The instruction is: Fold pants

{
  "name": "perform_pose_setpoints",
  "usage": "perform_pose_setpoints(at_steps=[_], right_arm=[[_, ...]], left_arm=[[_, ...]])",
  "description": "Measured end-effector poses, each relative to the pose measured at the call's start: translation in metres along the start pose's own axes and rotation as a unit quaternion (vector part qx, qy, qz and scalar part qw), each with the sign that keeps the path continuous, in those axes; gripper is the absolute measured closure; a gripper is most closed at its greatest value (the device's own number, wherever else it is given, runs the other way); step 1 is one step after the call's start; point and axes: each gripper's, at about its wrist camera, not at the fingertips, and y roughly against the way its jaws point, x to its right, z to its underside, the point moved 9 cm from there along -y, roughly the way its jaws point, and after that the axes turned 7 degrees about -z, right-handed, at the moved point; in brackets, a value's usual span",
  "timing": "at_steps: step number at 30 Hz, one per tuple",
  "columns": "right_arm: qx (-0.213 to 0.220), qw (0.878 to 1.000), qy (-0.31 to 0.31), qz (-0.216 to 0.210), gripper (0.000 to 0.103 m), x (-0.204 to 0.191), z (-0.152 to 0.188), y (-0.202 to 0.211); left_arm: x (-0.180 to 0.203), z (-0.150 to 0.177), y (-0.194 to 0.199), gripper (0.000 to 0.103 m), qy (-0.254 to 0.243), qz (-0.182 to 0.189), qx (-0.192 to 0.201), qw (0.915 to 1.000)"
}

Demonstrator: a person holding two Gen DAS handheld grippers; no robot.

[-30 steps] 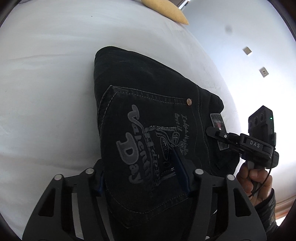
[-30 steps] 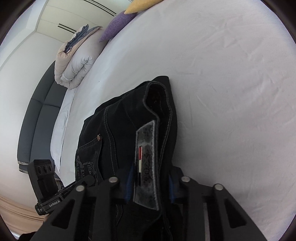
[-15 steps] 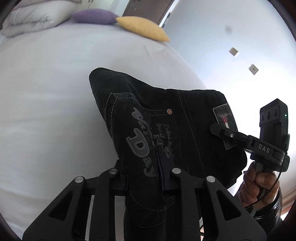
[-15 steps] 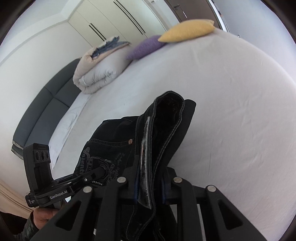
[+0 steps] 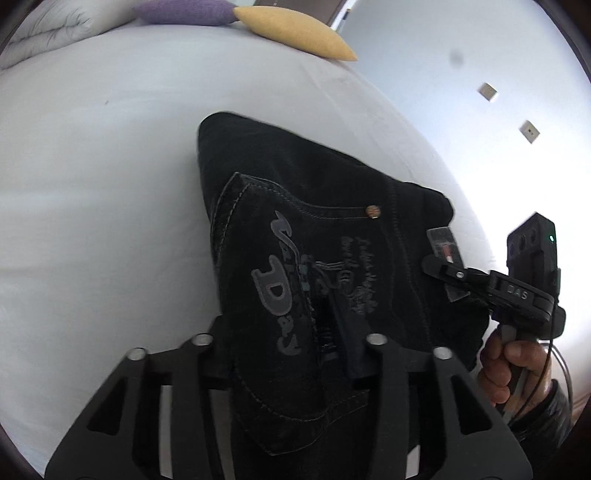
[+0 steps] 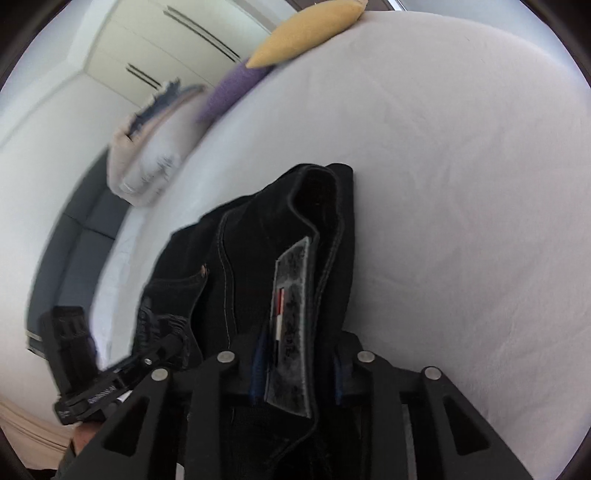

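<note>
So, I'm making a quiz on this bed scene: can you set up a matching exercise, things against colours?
Things:
1. pants
2. pointed cushion
3. round cushion
4. bed sheet

Colours:
a. purple
b. white
c. black
d. yellow

Pairs: 1-c, 2-d, 3-a, 4-b

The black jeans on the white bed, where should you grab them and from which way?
Grab the folded black denim jeans by the thick waistband edge beside the grey rectangular label, coming from the near side of the white bed sheet. That stitched band stands up as a firm ridge, easy to pinch, likely without slipping.
</note>
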Motion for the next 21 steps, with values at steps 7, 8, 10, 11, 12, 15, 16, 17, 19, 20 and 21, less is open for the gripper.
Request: perform_pose_setpoints(at_steps=[7, 8, 10, 11, 12, 15, 16, 17, 19, 20, 21], right_arm=[[0.011, 0.999, 0.030, 0.037, 0.035, -0.024, -0.002, 0.014], [0.025, 0.998, 0.034, 0.041, 0.030, -0.030, -0.002, 0.022], [0.053, 0.996, 0.047, 0.047, 0.028, -0.044, 0.003, 0.043], [0.067, 0.995, 0.054, 0.050, 0.028, -0.051, 0.005, 0.054], [0.083, 0.993, 0.063, 0.051, 0.027, -0.059, 0.009, 0.067], [0.135, 0.983, 0.102, 0.072, 0.024, -0.089, 0.021, 0.108], [0.153, 0.978, 0.116, 0.079, 0.021, -0.099, 0.025, 0.122], [0.171, 0.973, 0.131, 0.087, 0.017, -0.110, 0.029, 0.135], [0.216, 0.956, 0.169, 0.104, 0.007, -0.138, 0.033, 0.164], [0.240, 0.946, 0.186, 0.115, 0.000, -0.152, 0.037, 0.178], [0.261, 0.936, 0.200, 0.123, 0.000, -0.163, 0.038, 0.191]], left_arm=[[-0.006, 0.014, 0.039, 0.057, -0.007, -0.003, 0.044, 0.9990], [-0.004, 0.018, 0.049, 0.057, -0.012, -0.008, 0.054, 0.9984], [0.004, 0.036, 0.077, 0.053, -0.029, -0.033, 0.083, 0.9956], [0.006, 0.039, 0.089, 0.052, -0.037, -0.042, 0.099, 0.9935], [0.009, 0.037, 0.107, 0.050, -0.049, -0.043, 0.125, 0.9900], [0.026, 0.041, 0.163, 0.025, -0.083, -0.078, 0.202, 0.9728], [0.036, 0.039, 0.184, 0.020, -0.094, -0.088, 0.234, 0.9638], [0.040, 0.042, 0.207, 0.017, -0.103, -0.092, 0.263, 0.9548], [0.053, 0.055, 0.257, 0.000, -0.124, -0.109, 0.331, 0.9291], [0.061, 0.063, 0.284, 0.000, -0.132, -0.122, 0.370, 0.9115], [0.065, 0.068, 0.301, 0.000, -0.138, -0.127, 0.390, 0.9015]])
